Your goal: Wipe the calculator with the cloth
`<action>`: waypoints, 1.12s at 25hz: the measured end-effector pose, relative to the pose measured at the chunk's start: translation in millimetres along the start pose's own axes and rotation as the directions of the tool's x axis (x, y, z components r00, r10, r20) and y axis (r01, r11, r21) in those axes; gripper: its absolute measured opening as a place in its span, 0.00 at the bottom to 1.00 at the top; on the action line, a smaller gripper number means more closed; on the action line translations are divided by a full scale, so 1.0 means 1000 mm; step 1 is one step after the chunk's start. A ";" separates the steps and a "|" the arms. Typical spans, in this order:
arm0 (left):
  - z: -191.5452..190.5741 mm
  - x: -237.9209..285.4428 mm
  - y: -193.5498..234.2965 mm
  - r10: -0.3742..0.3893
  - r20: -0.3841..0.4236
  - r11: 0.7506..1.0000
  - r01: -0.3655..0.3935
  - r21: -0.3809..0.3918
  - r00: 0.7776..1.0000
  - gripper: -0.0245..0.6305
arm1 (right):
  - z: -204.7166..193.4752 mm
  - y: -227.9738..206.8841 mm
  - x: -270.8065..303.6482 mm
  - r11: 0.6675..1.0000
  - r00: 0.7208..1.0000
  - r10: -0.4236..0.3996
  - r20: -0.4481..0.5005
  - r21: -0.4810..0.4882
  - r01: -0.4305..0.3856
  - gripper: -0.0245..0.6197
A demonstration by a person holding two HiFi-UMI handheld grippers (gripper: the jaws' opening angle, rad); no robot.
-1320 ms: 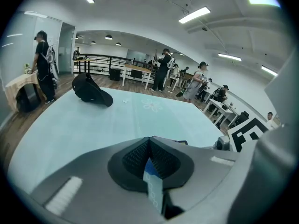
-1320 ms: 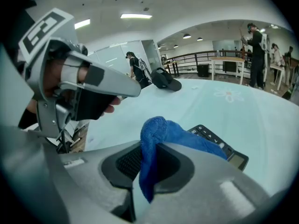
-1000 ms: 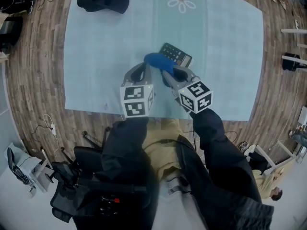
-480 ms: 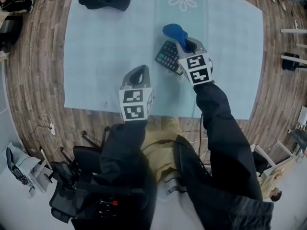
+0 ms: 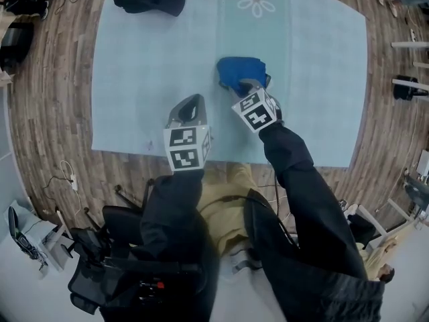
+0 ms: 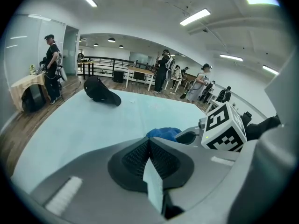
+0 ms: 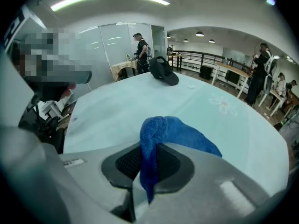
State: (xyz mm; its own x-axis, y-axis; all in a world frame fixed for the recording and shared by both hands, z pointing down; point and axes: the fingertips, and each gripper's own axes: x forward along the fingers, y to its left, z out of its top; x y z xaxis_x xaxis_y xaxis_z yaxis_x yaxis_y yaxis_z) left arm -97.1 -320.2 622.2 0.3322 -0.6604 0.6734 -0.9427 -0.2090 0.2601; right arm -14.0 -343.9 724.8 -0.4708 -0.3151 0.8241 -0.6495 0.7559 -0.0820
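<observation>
Right gripper [image 5: 253, 86] jaws clamp the blue cloth [image 5: 241, 71], which lies bunched on the table [image 5: 134, 79] — left gripper [image 5: 193, 101] just left, jaws together, empty.

The blue cloth [image 5: 239, 70], pinched in the right claw [image 5: 251, 85], covers the bench [image 5: 147, 79] beneath it, so the calculator shows in no view.

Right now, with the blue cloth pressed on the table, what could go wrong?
The fluffy blue cloth hides whatever lies under it, so the wiping is blind. The left gripper is shut on nothing and apart from it, so nothing steadies things on the smooth pale blue table cover. The right gripper pinches only one fold, which might slip out.
</observation>
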 end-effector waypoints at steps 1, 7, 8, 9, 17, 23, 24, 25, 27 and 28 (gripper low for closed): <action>0.001 -0.001 -0.001 -0.002 0.004 1.000 0.002 0.000 1.000 0.03 | 0.000 0.008 -0.001 1.000 1.000 0.024 0.005 0.013 -0.025 0.12; 0.012 -0.005 -0.015 -0.024 0.035 1.000 0.024 0.013 0.999 0.04 | 0.001 0.034 -0.025 0.985 0.989 0.123 0.087 0.110 -0.132 0.12; 0.015 -0.008 -0.018 -0.028 0.042 0.999 0.027 0.017 0.999 0.04 | 0.003 0.036 -0.034 0.981 0.985 0.126 0.119 0.134 -0.141 0.12; 0.018 -0.011 -0.021 -0.031 0.051 0.999 0.030 0.020 0.998 0.04 | 0.007 0.038 -0.044 0.976 0.980 0.123 0.156 0.159 -0.148 0.12; 0.077 -0.031 -0.054 -0.082 0.183 0.995 0.070 0.068 0.980 0.03 | 0.062 0.014 -0.142 0.927 0.893 -0.039 0.448 0.351 -0.136 0.12; 0.136 -0.067 -0.085 -0.124 0.312 0.989 0.090 0.120 0.942 0.04 | 0.119 -0.015 -0.237 0.909 0.753 -0.245 0.611 0.414 -0.040 0.12; 0.144 -0.072 -0.090 -0.130 0.327 0.987 0.092 0.129 0.936 0.04 | 0.126 -0.018 -0.254 0.908 0.725 -0.275 0.631 0.418 -0.020 0.12; 0.151 -0.077 -0.095 -0.136 0.343 0.986 0.093 0.140 0.929 0.04 | 0.131 -0.021 -0.269 0.907 0.699 -0.303 0.648 0.422 0.001 0.12; 0.165 -0.086 -0.104 -0.149 0.375 0.982 0.093 0.163 0.915 0.04 | 0.141 -0.026 -0.296 0.901 0.651 -0.351 0.673 0.431 0.040 0.12; 0.172 -0.092 -0.108 -0.155 0.391 0.980 0.093 0.174 0.907 0.04 | 0.145 -0.027 -0.308 0.899 0.631 -0.370 0.682 0.435 0.057 0.12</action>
State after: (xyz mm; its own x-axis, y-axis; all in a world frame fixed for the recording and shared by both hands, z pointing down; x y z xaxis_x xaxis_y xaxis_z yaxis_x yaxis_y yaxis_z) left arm -31.6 -361.2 413.2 0.4354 -0.8486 0.3005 -0.8989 -0.3914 0.1971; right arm 62.3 -350.3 392.1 -0.4637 -0.8700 0.1678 -0.8702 0.4116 -0.2708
